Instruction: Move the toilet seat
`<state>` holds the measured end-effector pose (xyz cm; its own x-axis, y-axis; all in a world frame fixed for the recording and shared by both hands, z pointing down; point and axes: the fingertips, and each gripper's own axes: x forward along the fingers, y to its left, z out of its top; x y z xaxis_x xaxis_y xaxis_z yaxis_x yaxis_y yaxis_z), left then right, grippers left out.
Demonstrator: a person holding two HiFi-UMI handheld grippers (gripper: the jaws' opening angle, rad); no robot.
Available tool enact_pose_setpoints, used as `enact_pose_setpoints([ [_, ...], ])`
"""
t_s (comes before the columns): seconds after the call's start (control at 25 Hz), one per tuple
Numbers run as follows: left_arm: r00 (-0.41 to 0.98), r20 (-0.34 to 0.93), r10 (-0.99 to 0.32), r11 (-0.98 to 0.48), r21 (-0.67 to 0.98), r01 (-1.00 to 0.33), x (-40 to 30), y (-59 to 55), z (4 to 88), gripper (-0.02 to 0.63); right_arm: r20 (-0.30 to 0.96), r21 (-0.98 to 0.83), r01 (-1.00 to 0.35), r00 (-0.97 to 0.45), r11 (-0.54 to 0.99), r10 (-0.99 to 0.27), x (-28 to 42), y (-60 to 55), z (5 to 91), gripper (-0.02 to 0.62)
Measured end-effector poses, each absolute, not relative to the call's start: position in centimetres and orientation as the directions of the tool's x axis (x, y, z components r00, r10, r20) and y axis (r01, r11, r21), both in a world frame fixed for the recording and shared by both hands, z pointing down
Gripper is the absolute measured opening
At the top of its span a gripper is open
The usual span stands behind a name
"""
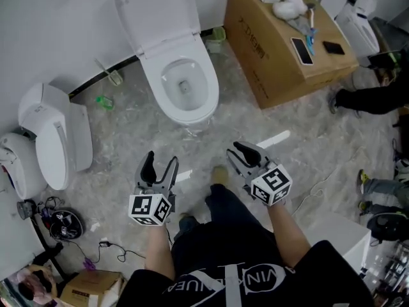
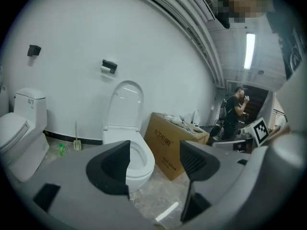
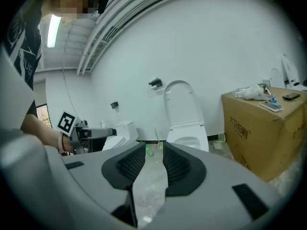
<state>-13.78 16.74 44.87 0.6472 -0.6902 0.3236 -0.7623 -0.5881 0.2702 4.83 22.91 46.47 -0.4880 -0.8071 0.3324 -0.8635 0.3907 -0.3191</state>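
Note:
A white toilet [image 1: 182, 82] stands against the wall ahead of me. Its lid [image 1: 156, 11] is raised upright and the bowl is uncovered. The left gripper view shows the same toilet [image 2: 139, 159] beyond the jaws, and the right gripper view shows the toilet [image 3: 188, 138] further off. My left gripper [image 1: 160, 165] hovers over the floor well short of the bowl, its jaws wide open and empty. My right gripper [image 1: 235, 153] hangs beside it at the right. Its jaws stand a narrow gap apart, and only floor shows between them.
A large cardboard box [image 1: 287, 43] with phones and small items on top stands right of the toilet. A second toilet [image 1: 54, 136] sits at the left wall. A toilet brush [image 1: 114, 77] and a green bottle [image 1: 104, 101] lie between them. A person [image 1: 370, 98] is at the right.

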Motion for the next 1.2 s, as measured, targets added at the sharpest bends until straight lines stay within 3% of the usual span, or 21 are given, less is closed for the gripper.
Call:
enact_pose_setpoints([
  [0.84,0.555,0.518,-0.651,-0.425,0.358,-0.831,-12.1,12.1,59.8,0.322,0.489,-0.384,-0.814,-0.580,0.435,-0.651,5.4,15.2,58.7,0.123],
  [1.2,0.611,0.594,-0.524,-0.503,0.363,-0.784,-9.0,7.5,69.4,0.322,0.592,-0.417,-0.845,-0.533,0.336,-0.605,5.7,11.0,68.4,0.120],
])
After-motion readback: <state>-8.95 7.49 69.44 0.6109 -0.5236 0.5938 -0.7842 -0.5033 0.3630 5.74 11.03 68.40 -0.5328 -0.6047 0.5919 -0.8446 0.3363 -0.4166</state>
